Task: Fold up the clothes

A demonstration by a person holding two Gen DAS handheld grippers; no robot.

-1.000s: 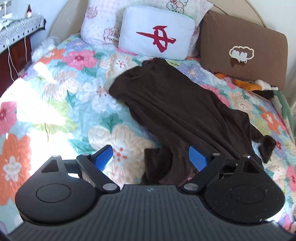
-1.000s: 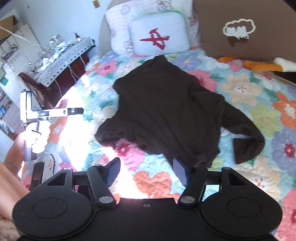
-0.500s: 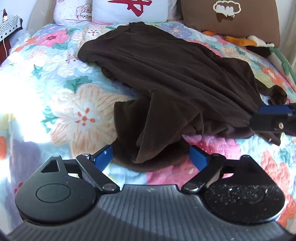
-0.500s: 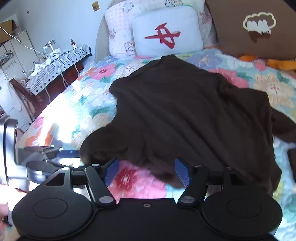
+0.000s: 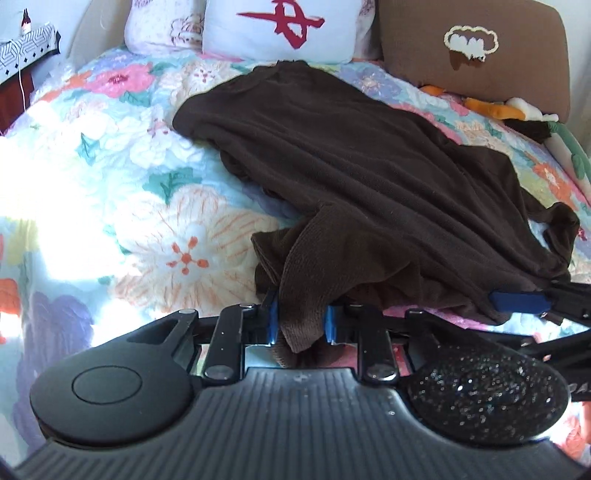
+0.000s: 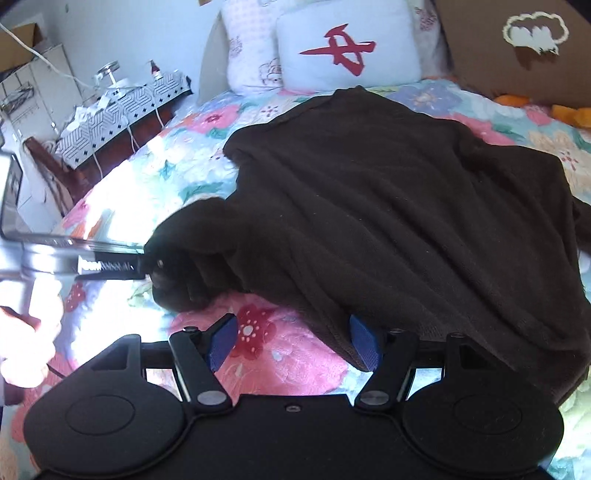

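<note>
My left gripper has its jaws clamped on a bunched corner of the brown garment spread ahead on the bed, while my right gripper hovers spread wide at its hem.

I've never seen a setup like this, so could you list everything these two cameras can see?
brown garment: one, dark brown, spread across the bed, near corner bunched.
floral quilt: one, pastel flowers, covering the bed.
white pillow with red symbol: one, at the headboard.
pink patterned pillow: one, behind the white one.
brown cushion with cloud design: one, at the head, right.
orange and white plush toy: one, below the cushion.
side table with patterned cloth: one, left of the bed, cluttered.
left gripper: black, blue pads, shut on the garment's corner.
right gripper: black, blue pads, open at the garment's near edge.
</note>
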